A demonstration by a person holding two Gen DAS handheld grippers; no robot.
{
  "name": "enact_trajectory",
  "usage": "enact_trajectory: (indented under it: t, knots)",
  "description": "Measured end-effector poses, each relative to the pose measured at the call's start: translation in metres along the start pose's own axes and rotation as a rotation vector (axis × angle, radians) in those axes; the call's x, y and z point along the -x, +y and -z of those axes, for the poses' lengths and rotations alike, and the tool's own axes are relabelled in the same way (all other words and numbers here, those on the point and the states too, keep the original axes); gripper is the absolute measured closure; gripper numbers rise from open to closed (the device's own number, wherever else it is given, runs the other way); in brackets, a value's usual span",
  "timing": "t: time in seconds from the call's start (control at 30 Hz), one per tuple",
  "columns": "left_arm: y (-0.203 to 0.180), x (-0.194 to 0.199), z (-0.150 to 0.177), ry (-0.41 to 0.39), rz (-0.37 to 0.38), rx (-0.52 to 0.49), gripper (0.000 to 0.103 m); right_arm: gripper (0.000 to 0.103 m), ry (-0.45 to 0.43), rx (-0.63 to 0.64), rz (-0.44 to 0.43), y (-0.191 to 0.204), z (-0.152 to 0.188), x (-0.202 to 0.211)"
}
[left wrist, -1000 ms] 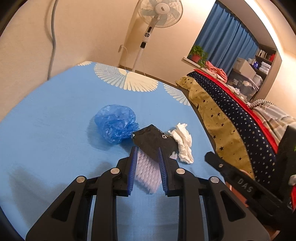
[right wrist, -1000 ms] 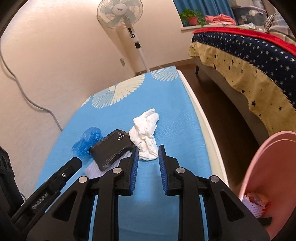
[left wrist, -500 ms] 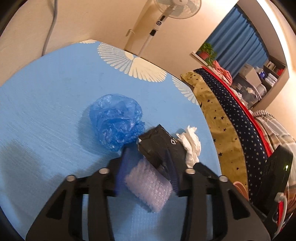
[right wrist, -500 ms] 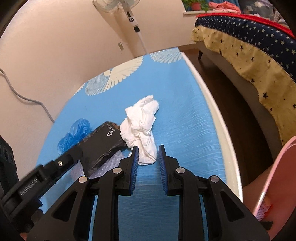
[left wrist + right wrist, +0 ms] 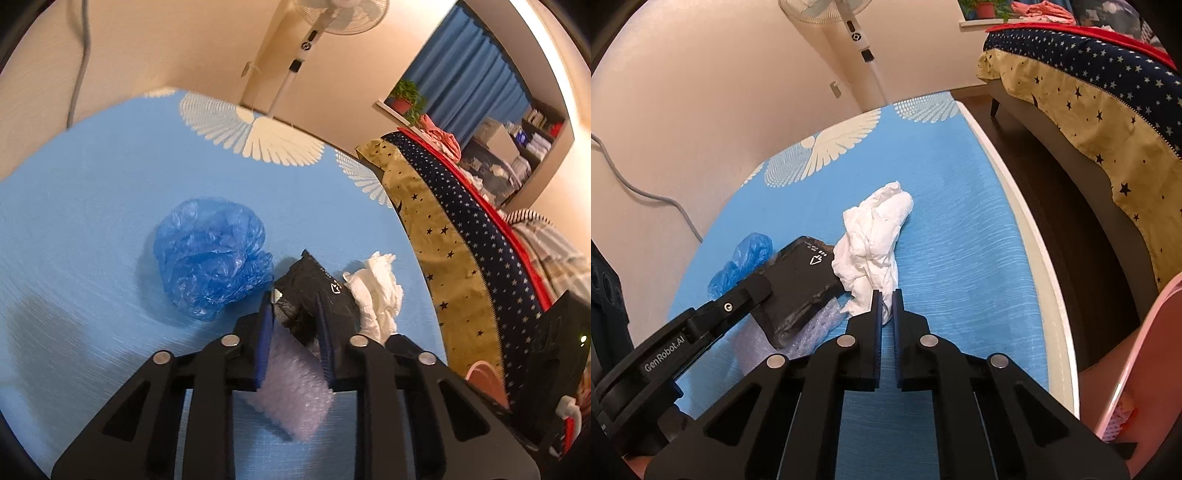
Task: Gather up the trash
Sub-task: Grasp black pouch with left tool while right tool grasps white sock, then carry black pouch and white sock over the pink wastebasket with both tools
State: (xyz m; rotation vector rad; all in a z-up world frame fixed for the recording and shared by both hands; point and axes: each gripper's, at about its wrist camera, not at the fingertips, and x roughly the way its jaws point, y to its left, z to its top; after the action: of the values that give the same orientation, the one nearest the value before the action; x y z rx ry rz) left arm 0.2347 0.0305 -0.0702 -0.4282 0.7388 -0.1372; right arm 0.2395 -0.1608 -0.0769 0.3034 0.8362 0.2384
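Note:
On the blue table cover (image 5: pixel 92 221) lie a crumpled blue plastic bag (image 5: pixel 210 254), a black packet (image 5: pixel 321 284) resting on a piece of bubble wrap (image 5: pixel 291 391), and a crumpled white tissue (image 5: pixel 376 291). My left gripper (image 5: pixel 293 301) is closing, its pads pressing the near corner of the black packet, with the bubble wrap below them. In the right wrist view my right gripper (image 5: pixel 885 293) is shut on the near end of the white tissue (image 5: pixel 875 236). The black packet (image 5: pixel 801 273) lies just left of it, under a left finger (image 5: pixel 738 299).
A pink bin (image 5: pixel 1145 350) with some trash inside stands off the table's right edge (image 5: pixel 1027 221). A bed with a starred cover (image 5: pixel 1089 74) lies beyond a strip of dark floor. A standing fan (image 5: pixel 332 18) and a wall are behind the table.
My left gripper moved forward, widened, then closed around the black packet's near corner. My right gripper advanced to the white tissue and shut on its near end.

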Motion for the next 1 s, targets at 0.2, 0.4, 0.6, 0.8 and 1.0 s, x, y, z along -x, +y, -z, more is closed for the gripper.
enact_trajectory:
  t: [0.2,0.4,0.6,0.8,1.0]
  knots:
    - [-0.008,0.016,-0.002,-0.022,-0.009,-0.057,0.092,0.098,-0.028,0.008,0.016,-0.001,0.006,0.018]
    - [-0.025,0.044,0.0,-0.054,-0.03,-0.135,0.099,0.098,-0.063,0.024,0.031,0.001,0.011,0.05]
    - [-0.034,0.077,0.005,-0.073,-0.045,-0.188,0.099,0.098,-0.082,0.04,0.033,0.007,0.021,0.083]
    - [-0.042,0.118,0.013,-0.105,-0.054,-0.228,0.099,0.098,-0.117,0.075,0.041,0.014,0.032,0.122]
    - [-0.053,0.15,0.026,-0.129,-0.05,-0.259,0.099,0.098,-0.159,0.083,0.057,0.013,0.04,0.164]
